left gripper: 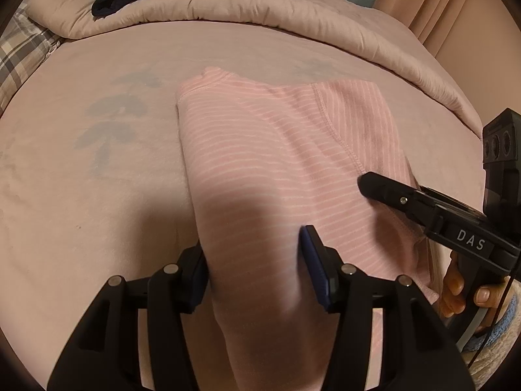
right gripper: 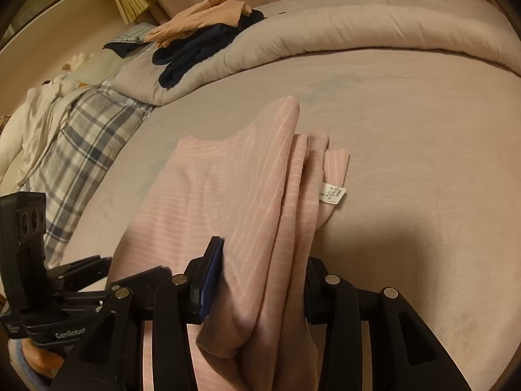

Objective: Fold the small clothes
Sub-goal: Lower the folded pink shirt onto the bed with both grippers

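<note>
Pink striped knit, a small garment already doubled over on itself, lies on the bed with its near end running back between both pairs of tongs. The left tongs straddle that end with a gap showing at the blue pad, so they appear parted, not pinching. The right tongs bracket the stacked layers at the garment's other near corner, jaws fairly wide; whether the pads press the cloth cannot be told. Holding the two near corners likely keeps the folded edge square. A care label peeks from the layers. Dark clothes wait on the duvet beyond.
</note>
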